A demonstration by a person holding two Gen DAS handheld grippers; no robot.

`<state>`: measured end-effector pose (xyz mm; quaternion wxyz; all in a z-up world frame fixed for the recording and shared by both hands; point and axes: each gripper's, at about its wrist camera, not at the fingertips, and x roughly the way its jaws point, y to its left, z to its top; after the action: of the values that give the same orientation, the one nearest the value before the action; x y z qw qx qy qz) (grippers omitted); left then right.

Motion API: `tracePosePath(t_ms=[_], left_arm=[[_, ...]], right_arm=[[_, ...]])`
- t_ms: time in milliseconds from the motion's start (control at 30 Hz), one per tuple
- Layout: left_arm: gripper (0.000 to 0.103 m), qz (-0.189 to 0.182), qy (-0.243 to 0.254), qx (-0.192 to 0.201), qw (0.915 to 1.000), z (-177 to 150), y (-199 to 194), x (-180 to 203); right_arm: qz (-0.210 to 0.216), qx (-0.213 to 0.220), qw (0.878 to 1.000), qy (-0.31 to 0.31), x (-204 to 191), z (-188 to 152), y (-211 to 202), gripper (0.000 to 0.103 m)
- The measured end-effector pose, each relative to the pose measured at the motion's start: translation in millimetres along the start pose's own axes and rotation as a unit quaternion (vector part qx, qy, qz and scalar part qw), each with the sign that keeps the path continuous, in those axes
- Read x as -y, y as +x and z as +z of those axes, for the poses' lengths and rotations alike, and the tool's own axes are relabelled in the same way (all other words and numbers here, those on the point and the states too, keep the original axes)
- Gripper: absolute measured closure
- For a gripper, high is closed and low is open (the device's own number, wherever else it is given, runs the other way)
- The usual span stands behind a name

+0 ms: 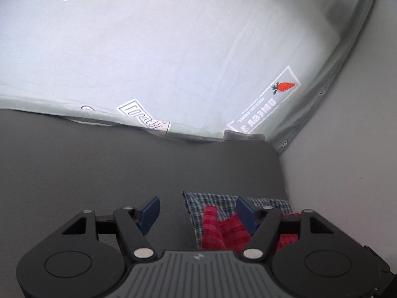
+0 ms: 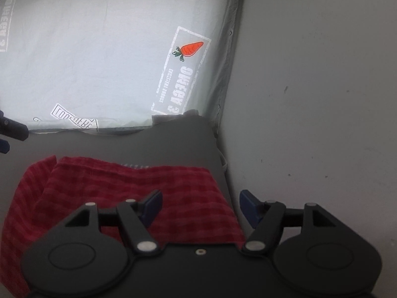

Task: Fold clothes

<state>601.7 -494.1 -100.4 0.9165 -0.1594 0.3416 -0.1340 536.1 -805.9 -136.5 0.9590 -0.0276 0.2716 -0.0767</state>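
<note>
A red checked cloth (image 2: 139, 191) lies on the dark grey mat (image 2: 173, 144), its far edge folded flat. In the left wrist view the same red cloth (image 1: 223, 231) rests on a blue-and-white plaid cloth (image 1: 211, 201) near the mat's right corner. My left gripper (image 1: 197, 214) stands open above the plaid cloth's left edge, and its blue pads (image 1: 150, 214) grip nothing. My right gripper (image 2: 199, 209) hangs open over the red cloth's right end, with nothing pinched between the pads (image 2: 249, 207). A bit of the left gripper (image 2: 12, 129) shows at the left edge.
A pale sheet (image 1: 173, 49) printed with a carrot label (image 2: 191, 48) lies beyond the mat. A grey wall (image 2: 322, 99) rises right beside the mat's right edge. Bare mat (image 1: 99, 161) stretches to the left of the cloths.
</note>
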Motion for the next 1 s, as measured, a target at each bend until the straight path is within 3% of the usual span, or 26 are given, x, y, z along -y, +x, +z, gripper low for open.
tracePosePath(t_ms=[100, 200, 267, 300, 333, 367, 433, 467, 667, 800, 867, 1000], left_arm=[[0.027, -0.033, 0.031, 0.039, 0.9982, 9, -59, 15], [0.021, -0.076, -0.004, 0.103, 0.9918, 9, -130, 16], [0.013, -0.079, -0.006, 0.162, 0.9836, 2, -177, 15], [0.012, -0.075, -0.002, 0.189, 0.9791, -3, -199, 15], [0.012, -0.062, 0.010, 0.211, 0.9755, -7, -217, 13], [0.012, -0.048, 0.022, 0.231, 0.9716, -12, -237, 13], [0.000, -0.029, 0.040, 0.264, 0.9632, -21, -276, 9], [0.000, -0.022, 0.048, 0.277, 0.9594, -26, -295, 6], [0.000, 0.055, 0.121, 0.260, 0.9566, -53, -370, -2], [0.000, 0.087, 0.091, 0.268, 0.9552, -73, -417, -31], [0.000, 0.091, 0.091, 0.273, 0.9534, -81, -445, -52], [0.000, 0.089, 0.083, 0.285, 0.9509, -92, -503, -105]], right_arm=[[0.025, 0.022, 0.999, 0.021, -11, 17, -27, 0.033], [0.054, 0.061, 0.996, 0.034, -34, 36, -66, 0.033], [0.084, 0.096, 0.991, 0.043, -48, 46, -98, 0.033], [0.100, 0.113, 0.988, 0.045, -55, 50, -115, 0.028], [0.115, 0.128, 0.984, 0.047, -61, 52, -131, 0.012], [0.133, 0.142, 0.980, 0.048, -67, 54, -147, 0.003], [0.169, 0.164, 0.971, 0.051, -79, 55, -178, 0.000], [0.186, 0.167, 0.967, 0.054, -85, 55, -193, 0.000], [0.247, 0.183, 0.948, 0.084, -126, 43, -264, 0.000], [0.269, 0.190, 0.940, 0.087, -164, 32, -304, 0.000], [0.291, 0.174, 0.937, 0.085, -183, 28, -321, 0.000], [0.293, 0.179, 0.937, 0.069, -244, 9, -373, 0.000]])
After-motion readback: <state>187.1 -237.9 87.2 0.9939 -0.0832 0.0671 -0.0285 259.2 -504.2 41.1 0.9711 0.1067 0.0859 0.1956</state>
